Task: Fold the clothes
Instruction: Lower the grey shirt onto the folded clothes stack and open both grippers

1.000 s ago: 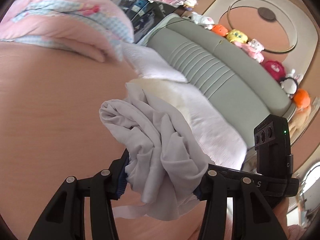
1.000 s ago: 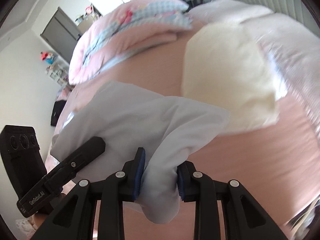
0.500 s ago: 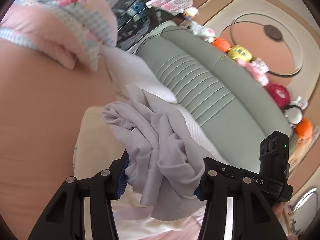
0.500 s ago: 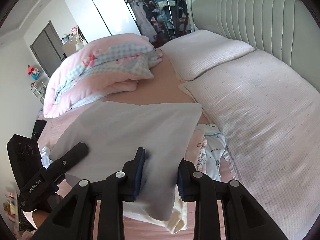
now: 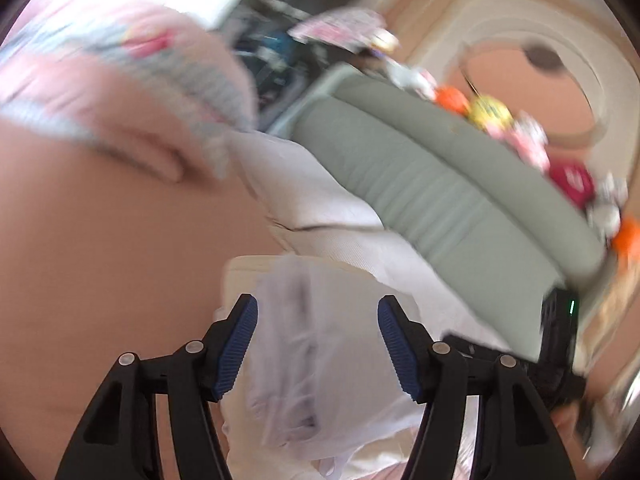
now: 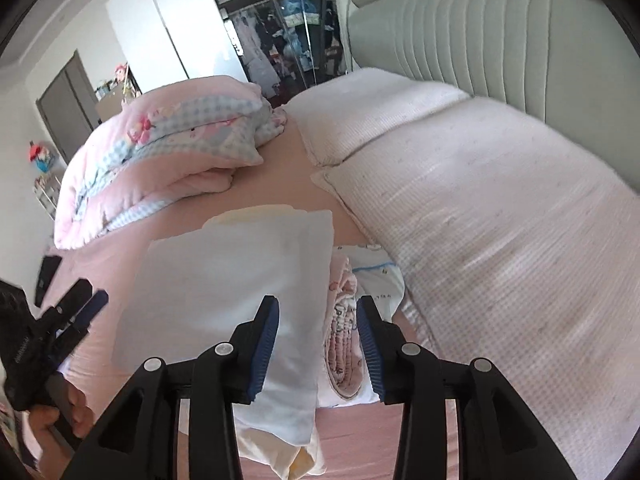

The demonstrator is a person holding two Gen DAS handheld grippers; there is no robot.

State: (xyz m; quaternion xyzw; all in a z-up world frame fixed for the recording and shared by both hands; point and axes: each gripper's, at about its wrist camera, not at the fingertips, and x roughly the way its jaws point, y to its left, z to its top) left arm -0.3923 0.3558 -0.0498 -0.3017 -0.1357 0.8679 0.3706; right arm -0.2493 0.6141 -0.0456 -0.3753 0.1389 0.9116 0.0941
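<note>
A folded white garment [image 6: 224, 280] lies flat on a cream garment [image 6: 248, 213] on the pink bed sheet [image 6: 280, 168]. My right gripper [image 6: 318, 344] is open above the white garment's right edge, holding nothing. In the blurred left wrist view, the same white garment [image 5: 316, 392] lies below my open left gripper [image 5: 318, 340], whose blue pads [image 5: 240, 344] stand apart on either side of it. The left gripper [image 6: 80, 308] also shows at the left of the right wrist view, held by a hand [image 6: 60, 412].
A rolled pink garment [image 6: 344, 344] and a white baby garment with blue trim [image 6: 380, 280] lie right of the pile. Two white pillows [image 6: 500, 220] rest against the grey-green headboard [image 6: 500, 40]. A pink folded quilt [image 6: 160, 160] sits at the far left.
Both grippers have opened and let go of the white garment. It now lies folded flat on the cream garment. The left view is blurred from motion.
</note>
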